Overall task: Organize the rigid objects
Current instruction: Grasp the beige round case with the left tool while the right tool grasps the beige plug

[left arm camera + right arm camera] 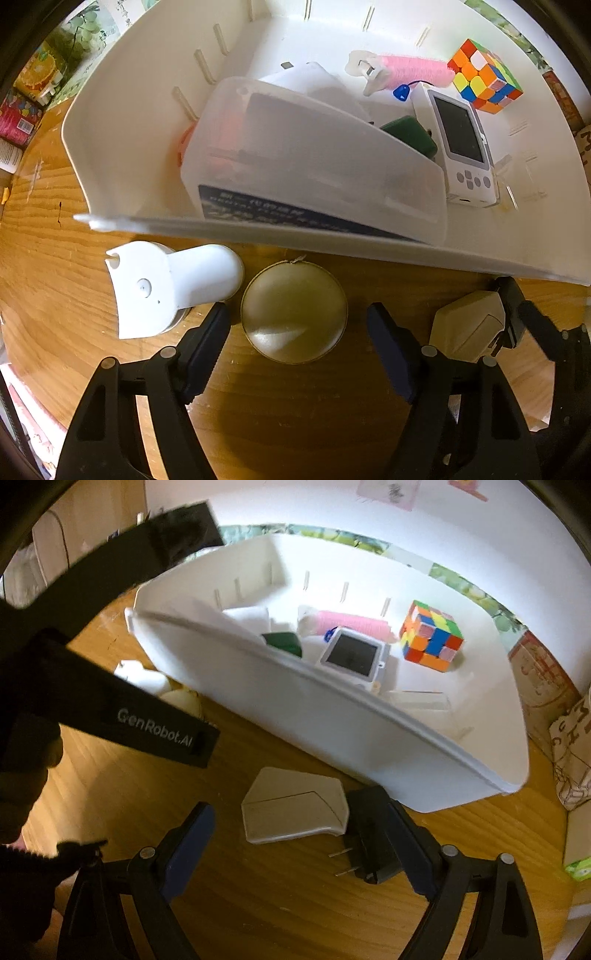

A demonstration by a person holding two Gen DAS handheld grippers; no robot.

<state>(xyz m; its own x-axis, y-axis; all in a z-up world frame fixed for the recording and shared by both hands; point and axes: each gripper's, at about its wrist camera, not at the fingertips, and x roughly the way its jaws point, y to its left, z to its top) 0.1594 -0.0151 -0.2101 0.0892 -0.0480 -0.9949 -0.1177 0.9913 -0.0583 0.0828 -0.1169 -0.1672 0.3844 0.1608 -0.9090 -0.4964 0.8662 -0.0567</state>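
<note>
A: Take the white bin (pixel 110 122) as the marker. Going left to right along its front wall on the counter (pixel 44 236): a white dispenser (pixel 173 284), a round tin (pixel 294 312), a beige adapter (pixel 469 325) and a black plug (pixel 373 845).

B: And the grippers?

A: The left gripper (pixel 297 347) hangs above the tin, jaws wide on both sides of it, pads not touching. The right gripper (pixel 303 849) stands wide too, holding nothing. The adapter lies between its fingers and the plug sits against the inner side of its right finger; I can't tell if that is real contact.

B: So how should the tin be picked up?

A: I'd centre the jaws across its widest part, drop straight down, then close gently. It's smooth and round, so an off-centre squeeze could squirt it towards the dispenser.

B: What's in the bin already?

A: Left to right: a frosted plastic box (pixel 314 155) leaning over something white, a green block (pixel 410 136), a pink roll (pixel 413 70), a small handheld console (pixel 461 144) and a colour cube (pixel 484 75). The space below the cube looks like the freest spot.
</note>
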